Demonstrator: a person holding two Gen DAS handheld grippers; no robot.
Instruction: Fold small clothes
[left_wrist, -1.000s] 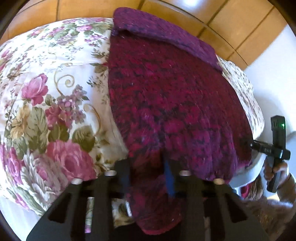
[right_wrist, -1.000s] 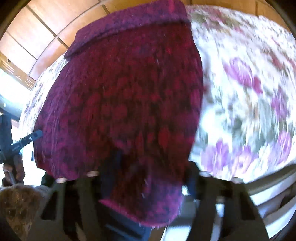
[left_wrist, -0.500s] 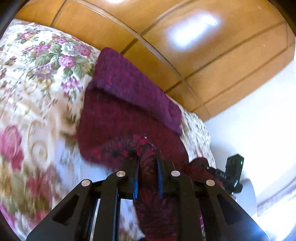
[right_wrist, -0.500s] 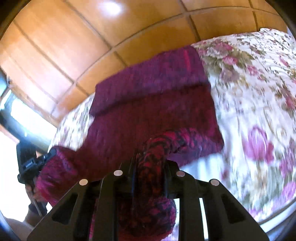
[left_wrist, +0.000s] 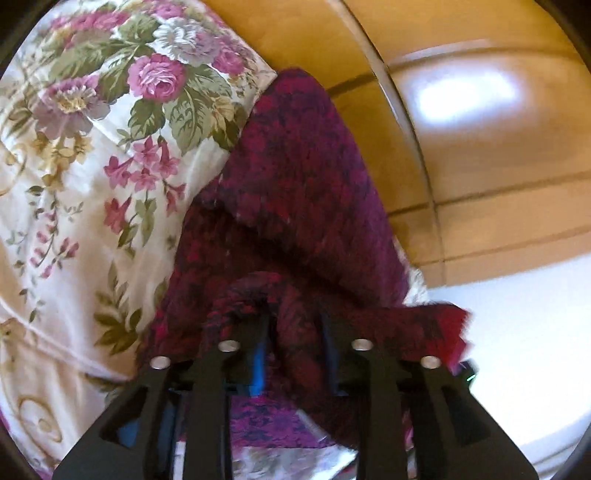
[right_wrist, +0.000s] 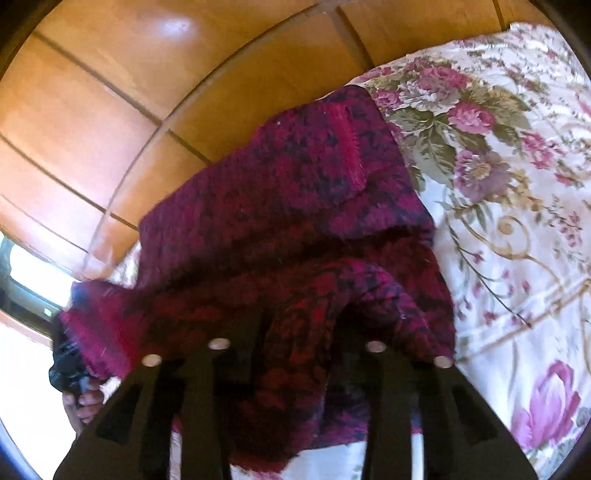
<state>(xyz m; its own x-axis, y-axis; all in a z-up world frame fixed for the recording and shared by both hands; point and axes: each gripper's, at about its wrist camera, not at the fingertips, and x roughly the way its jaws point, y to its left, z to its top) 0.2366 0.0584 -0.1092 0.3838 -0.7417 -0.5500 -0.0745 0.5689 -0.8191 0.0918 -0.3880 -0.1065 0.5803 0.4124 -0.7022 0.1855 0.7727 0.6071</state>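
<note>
I have the left gripper (left_wrist: 291, 332) with jaws clamped on a bunched edge of the knit (left_wrist: 295, 184); my right gripper (right_wrist: 295, 332) pinches another bunch of it. The knit (right_wrist: 280, 192) lies on the floral bedspread (left_wrist: 92, 166), its near edge lifted and carried over the flat part toward the wooden headboard (right_wrist: 110, 92).

One knitted garment (left_wrist: 295, 192), one floral bedspread (left_wrist: 92, 166), two hand-held grippers.

Right tool (right_wrist: 295, 332) pinches maroon knit garment (right_wrist: 280, 192) above floral bedspread (right_wrist: 517, 221).
</note>
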